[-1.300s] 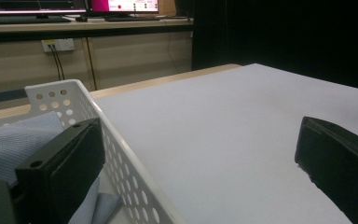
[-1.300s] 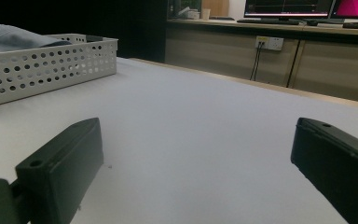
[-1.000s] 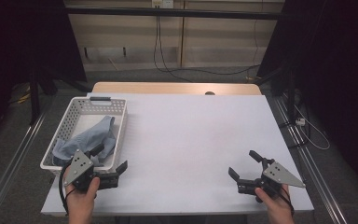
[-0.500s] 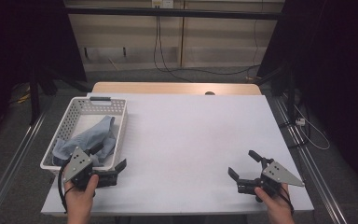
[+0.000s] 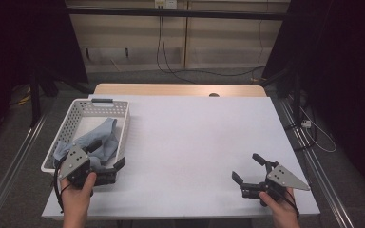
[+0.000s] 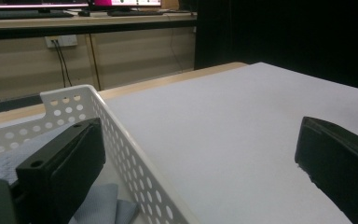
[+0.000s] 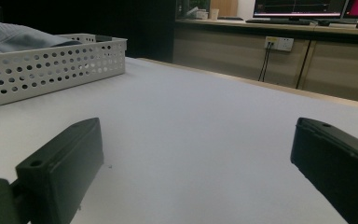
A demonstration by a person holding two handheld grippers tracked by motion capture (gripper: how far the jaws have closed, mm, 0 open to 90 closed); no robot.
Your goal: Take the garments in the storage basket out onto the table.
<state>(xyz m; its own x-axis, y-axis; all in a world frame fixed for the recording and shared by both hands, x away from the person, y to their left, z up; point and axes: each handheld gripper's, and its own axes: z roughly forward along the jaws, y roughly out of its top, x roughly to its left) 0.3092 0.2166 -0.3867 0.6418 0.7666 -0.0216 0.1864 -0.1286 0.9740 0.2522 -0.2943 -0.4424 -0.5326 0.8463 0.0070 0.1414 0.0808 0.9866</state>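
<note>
A: Left gripper [image 5: 105, 167]?
B: Lower left of frame, jaws spread wide, straddling the near corner wall of the white basket [image 5: 122, 124]. One jaw inside, over the blue cloth [image 5: 100, 141].
A: Right gripper [image 5: 250, 174]?
B: Lower right, jaws wide apart, empty, low over the white table [image 5: 195, 133], well apart from the basket.

Cloth [image 5: 100, 141] in basket [image 5: 122, 124], table's [image 5: 199, 133] left

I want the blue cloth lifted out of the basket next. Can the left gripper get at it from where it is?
Probably yes. The left gripper is open at the near corner of the white basket, one jaw already inside by the blue cloth, with nothing lying over it.
</note>
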